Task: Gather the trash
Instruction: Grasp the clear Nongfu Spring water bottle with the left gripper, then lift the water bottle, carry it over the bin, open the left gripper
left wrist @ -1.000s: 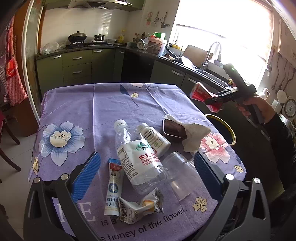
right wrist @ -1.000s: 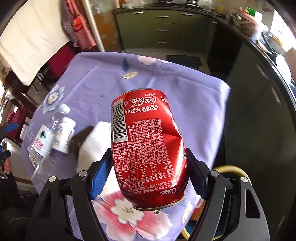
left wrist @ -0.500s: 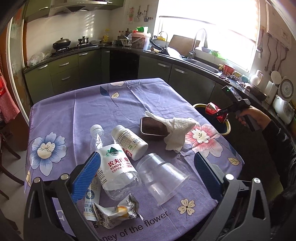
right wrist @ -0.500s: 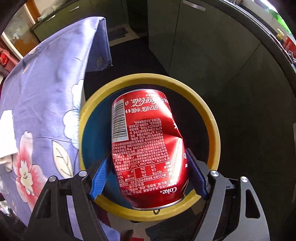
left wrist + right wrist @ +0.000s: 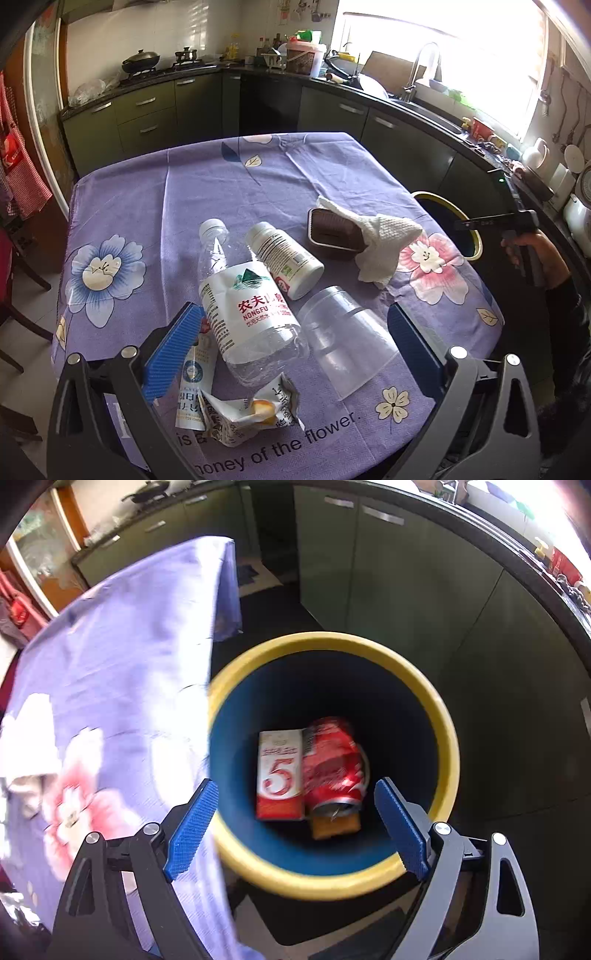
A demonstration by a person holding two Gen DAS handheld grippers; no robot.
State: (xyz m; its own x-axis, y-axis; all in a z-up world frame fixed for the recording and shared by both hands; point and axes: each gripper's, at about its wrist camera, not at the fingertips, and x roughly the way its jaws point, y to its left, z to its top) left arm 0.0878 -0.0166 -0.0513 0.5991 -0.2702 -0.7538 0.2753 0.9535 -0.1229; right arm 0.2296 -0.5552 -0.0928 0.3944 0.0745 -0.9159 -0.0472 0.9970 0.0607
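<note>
My right gripper (image 5: 295, 827) is open and empty above the yellow-rimmed blue bin (image 5: 439, 716). A crushed red cola can (image 5: 334, 766) lies at the bin's bottom beside a red and white carton (image 5: 279, 775). My left gripper (image 5: 291, 354) is open over the near table edge, around a clear water bottle (image 5: 247, 302) and a clear plastic cup (image 5: 347, 343). A white pill bottle (image 5: 282, 258), a brown tray (image 5: 332, 232) under a white tissue (image 5: 384, 236), a sachet (image 5: 194, 373) and a crumpled wrapper (image 5: 247, 413) lie on the purple tablecloth (image 5: 184, 192).
The bin (image 5: 469, 229) stands on the floor off the table's right edge, with my right gripper (image 5: 480, 222) over it. Dark kitchen cabinets (image 5: 406, 572) run behind the bin. The tablecloth edge (image 5: 218, 635) hangs left of the bin.
My right gripper opened and dropped the cola can, which now lies in the bin. The left gripper shifted slightly over the table trash.
</note>
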